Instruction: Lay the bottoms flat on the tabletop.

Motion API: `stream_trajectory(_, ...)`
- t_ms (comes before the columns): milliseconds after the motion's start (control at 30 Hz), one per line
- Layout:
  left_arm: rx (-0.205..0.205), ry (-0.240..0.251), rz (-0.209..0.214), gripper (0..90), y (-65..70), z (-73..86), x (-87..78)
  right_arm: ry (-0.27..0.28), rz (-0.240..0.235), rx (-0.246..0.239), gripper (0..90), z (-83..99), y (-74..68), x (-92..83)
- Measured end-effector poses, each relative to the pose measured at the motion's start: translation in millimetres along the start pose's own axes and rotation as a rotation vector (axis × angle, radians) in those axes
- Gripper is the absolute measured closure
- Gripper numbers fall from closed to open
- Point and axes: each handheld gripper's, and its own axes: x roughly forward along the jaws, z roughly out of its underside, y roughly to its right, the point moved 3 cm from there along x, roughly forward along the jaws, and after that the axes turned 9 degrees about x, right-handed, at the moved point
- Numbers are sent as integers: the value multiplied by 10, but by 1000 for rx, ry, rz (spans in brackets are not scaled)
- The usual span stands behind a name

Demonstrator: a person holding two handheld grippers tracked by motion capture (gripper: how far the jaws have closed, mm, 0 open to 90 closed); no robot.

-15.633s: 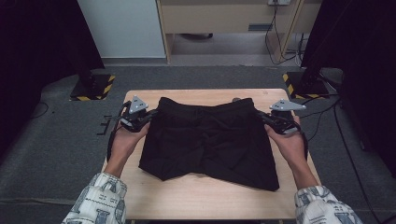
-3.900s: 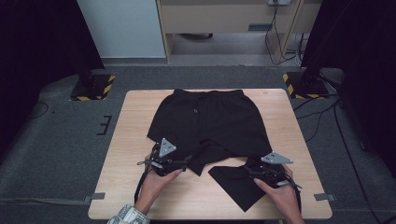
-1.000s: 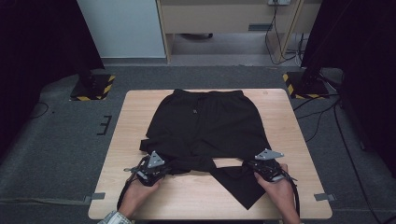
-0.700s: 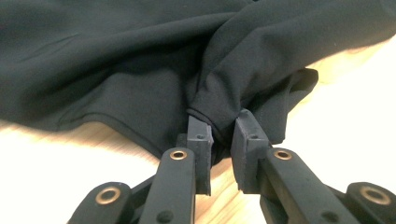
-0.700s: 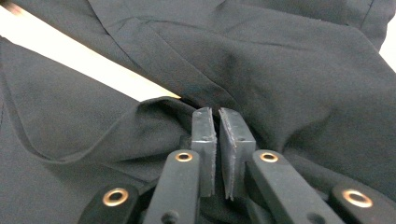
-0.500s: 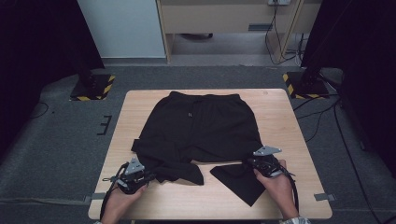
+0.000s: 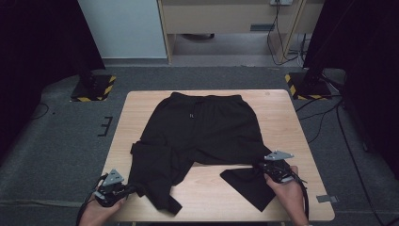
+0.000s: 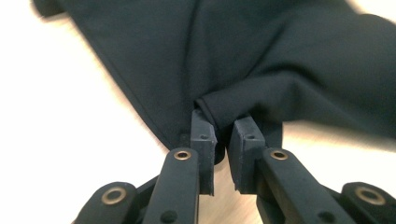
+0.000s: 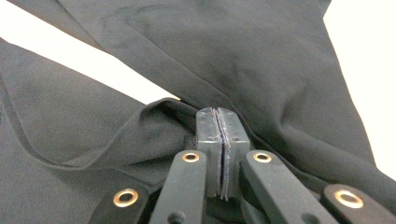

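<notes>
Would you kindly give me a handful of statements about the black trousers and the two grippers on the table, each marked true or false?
1. The black trousers lie with their waistband at the far side of the wooden table. True.
2. The left gripper has its jaws spread wide, well away from any cloth. False: a fold of the trousers sits between its jaws, which stand only slightly apart.
3. The right gripper has its jaws pressed together amid the cloth. True.
4. Both trouser legs lie flat and straight. False: the leg by the left gripper runs to the near edge, while the one by the right gripper is folded back near the gripper.
5. The right gripper is near the waistband. False: it is near the table's front right.
</notes>
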Motion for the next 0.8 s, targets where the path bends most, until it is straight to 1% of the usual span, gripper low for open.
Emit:
stream_trajectory(33, 0, 0, 0, 801, 0, 0, 0, 1, 7, 5, 889, 21, 22, -22)
stream_trajectory(67, -6, -3, 1, 801, -25, 37, -13, 1, 7, 5, 889, 21, 22, -22)
stream_trajectory(100, -26, 9, -6, 789, -106, 116, -65, 2, 16, 22, 888, 61, 57, -63)
stream_trajectory(133, -45, 10, -19, 770, -162, 150, -104, 1, 12, 26, 888, 75, 67, -78)
stream_trajectory(167, -65, 16, -27, 721, -189, 159, -131, 8, 2, 27, 886, 94, 68, -91)
stream_trajectory(200, -84, 40, -43, 659, -225, 145, -177, 9, -9, 18, 879, 105, 62, -100)
stream_trajectory(233, -81, 54, -49, 609, -237, 121, -208, 21, -34, 11, 852, 110, 37, -112)
stream_trajectory(267, -67, 77, -65, 586, -245, 56, -252, 33, -50, 4, 816, 105, 20, -121)
stream_trajectory(300, -63, 94, -76, 541, -245, 2, -269, 52, -76, 2, 775, 86, -29, -136)
stream_trajectory(333, -63, 94, -76, 491, -245, 2, -269, 71, -87, -4, 739, 66, -66, -142)
stream_trajectory(367, -44, 136, -93, 425, -245, -200, -288, 95, -104, -18, 660, 26, -126, -162)
stream_trajectory(400, -32, 155, -102, 402, -244, -298, -276, 115, -113, -23, 623, -14, -176, -175)
stream_trajectory(433, -26, 166, -119, 387, -247, -394, -257, 136, -124, -34, 584, -52, -216, -186)
stream_trajectory(467, -28, 174, -127, 372, -254, -482, -233, 151, -136, -32, 547, -87, -259, -197)
stream_trajectory(500, -32, 183, -126, 354, -260, -566, -200, 164, -142, -37, 512, -120, -285, -196)
stream_trajectory(533, -35, 188, -125, 342, -265, -644, -155, 164, -139, -44, 482, -148, -298, -186)
stream_trajectory(567, -37, 186, -124, 330, -269, -699, -111, 160, -125, -50, 459, -171, -296, -176)
stream_trajectory(600, -37, 177, -120, 316, -273, -768, -41, 162, -114, -54, 442, -190, -283, -161)
stream_trajectory(633, -40, 177, -117, 308, -267, -835, 36, 150, -105, -57, 421, -216, -256, -140)
stream_trajectory(700, -26, 169, -114, 305, -249, -945, 228, 146, -59, -54, 381, -305, -146, -94)
stream_trajectory(733, -15, 150, -104, 305, -234, -971, 328, 145, -48, -47, 375, -350, -89, -70)
stream_trajectory(800, 7, 108, -103, 305, -206, -977, 489, 129, -18, -27, 370, -417, 20, -5)
